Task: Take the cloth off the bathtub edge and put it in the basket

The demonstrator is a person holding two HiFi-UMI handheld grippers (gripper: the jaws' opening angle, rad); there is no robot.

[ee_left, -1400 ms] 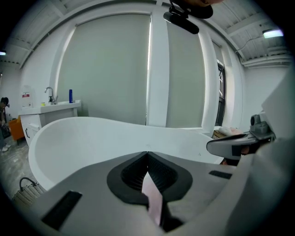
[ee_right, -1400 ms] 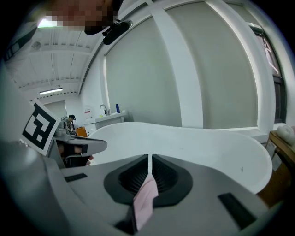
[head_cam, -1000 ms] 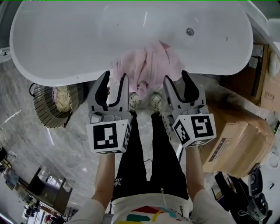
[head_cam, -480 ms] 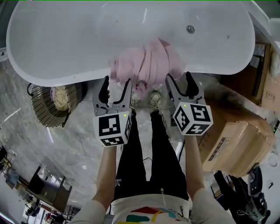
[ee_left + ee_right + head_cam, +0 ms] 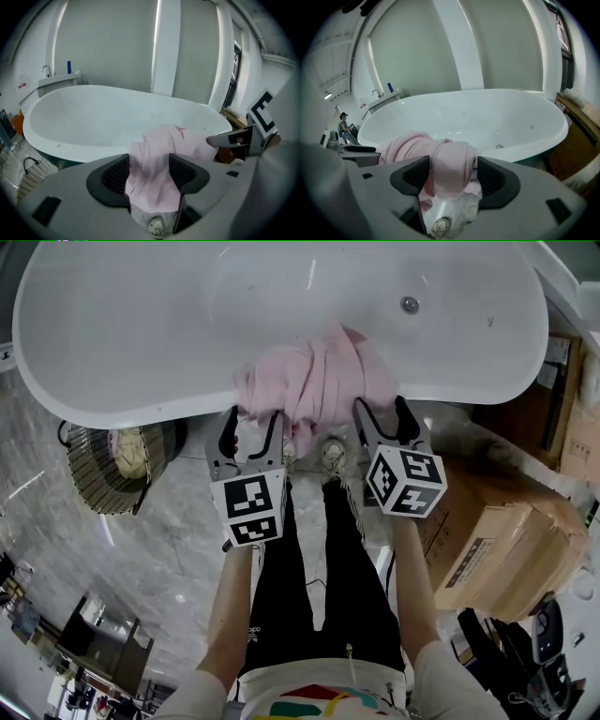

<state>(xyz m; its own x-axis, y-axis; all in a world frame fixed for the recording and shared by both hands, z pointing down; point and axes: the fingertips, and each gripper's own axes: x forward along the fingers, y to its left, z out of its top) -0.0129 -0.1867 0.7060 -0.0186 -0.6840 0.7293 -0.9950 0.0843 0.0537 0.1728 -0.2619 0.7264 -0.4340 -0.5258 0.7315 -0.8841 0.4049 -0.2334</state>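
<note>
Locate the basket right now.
In the head view the basket stands on the floor at left, beside the bathtub, left of the left gripper.

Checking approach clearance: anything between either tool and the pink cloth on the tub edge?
Nothing visible. The left tool and the right tool have just been opening their jaws, which now stand wide. The pink cloth on the bathtub edge sits between each pair, not yet clamped.

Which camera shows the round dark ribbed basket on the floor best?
The head view: the round dark ribbed basket shows nearly whole on the floor beside the white bathtub, something pale inside. The left gripper view catches only a sliver at its lower left edge; the right gripper view misses it.
</note>
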